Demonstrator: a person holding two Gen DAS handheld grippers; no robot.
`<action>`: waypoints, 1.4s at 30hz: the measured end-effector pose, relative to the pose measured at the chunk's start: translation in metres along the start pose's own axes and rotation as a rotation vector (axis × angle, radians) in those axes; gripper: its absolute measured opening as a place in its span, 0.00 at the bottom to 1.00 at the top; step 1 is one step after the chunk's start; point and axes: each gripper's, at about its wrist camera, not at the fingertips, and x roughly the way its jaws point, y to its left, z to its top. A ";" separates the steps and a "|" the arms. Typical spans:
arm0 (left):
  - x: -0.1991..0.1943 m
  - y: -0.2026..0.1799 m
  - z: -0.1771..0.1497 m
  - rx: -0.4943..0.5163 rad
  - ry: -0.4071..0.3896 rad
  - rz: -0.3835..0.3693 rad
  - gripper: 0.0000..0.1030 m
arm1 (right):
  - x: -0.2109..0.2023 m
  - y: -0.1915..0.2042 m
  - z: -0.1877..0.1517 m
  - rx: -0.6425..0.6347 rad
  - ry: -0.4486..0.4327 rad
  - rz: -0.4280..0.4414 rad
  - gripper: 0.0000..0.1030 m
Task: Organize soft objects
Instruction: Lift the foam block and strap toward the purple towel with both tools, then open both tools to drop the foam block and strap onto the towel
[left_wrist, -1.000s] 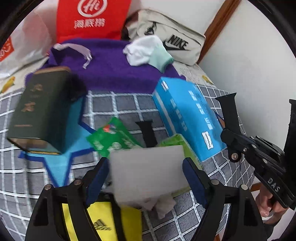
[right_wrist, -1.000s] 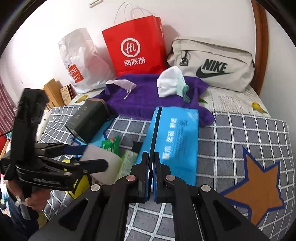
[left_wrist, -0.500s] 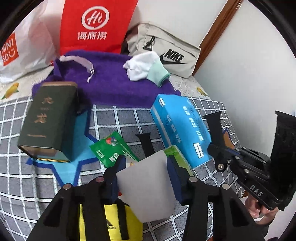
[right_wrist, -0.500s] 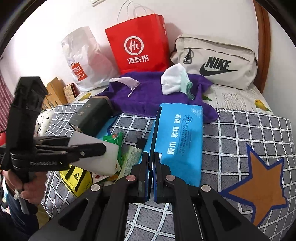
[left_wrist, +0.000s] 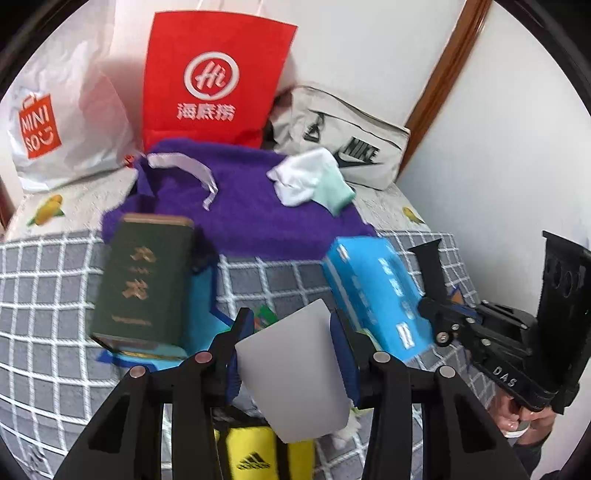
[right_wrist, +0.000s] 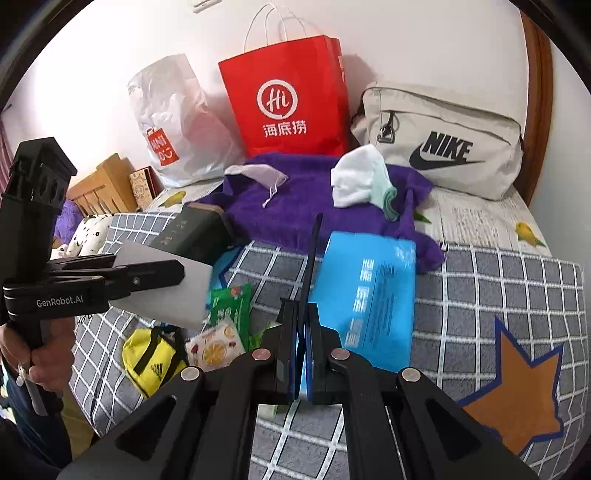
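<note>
My left gripper (left_wrist: 290, 321) grips a pale grey foam block (left_wrist: 295, 369) between its blue pads, and its jaws are still closing on it. The block hangs clear above the checked bedspread (left_wrist: 44, 295), as the right wrist view shows (right_wrist: 162, 299). My right gripper (right_wrist: 303, 310) is shut on a thin black strap (right_wrist: 314, 251) that sticks up past its tips, over a blue tissue pack (right_wrist: 369, 291). Further back a purple towel (left_wrist: 251, 206) carries a white and mint sock (left_wrist: 310, 181).
A dark green tin (left_wrist: 144, 280) lies to the left. A yellow pouch (right_wrist: 151, 358) and green and fruit-print packets (right_wrist: 229, 302) lie near the front edge. A red paper bag (left_wrist: 210, 81), a white plastic bag (left_wrist: 55, 122) and a beige bag (left_wrist: 351, 147) line the wall.
My left gripper's jaws closed on the foam block and lifted it off the pile, up and towards the back. The right gripper stayed shut and shifted slightly.
</note>
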 end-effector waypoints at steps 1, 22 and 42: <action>-0.001 0.002 0.004 0.000 -0.008 0.012 0.40 | 0.001 -0.001 0.004 0.000 -0.004 -0.001 0.04; 0.033 0.048 0.118 0.018 -0.071 0.170 0.40 | 0.063 -0.021 0.111 -0.050 -0.031 -0.036 0.04; 0.135 0.089 0.151 -0.014 0.098 0.230 0.40 | 0.161 -0.075 0.111 -0.025 0.187 -0.114 0.05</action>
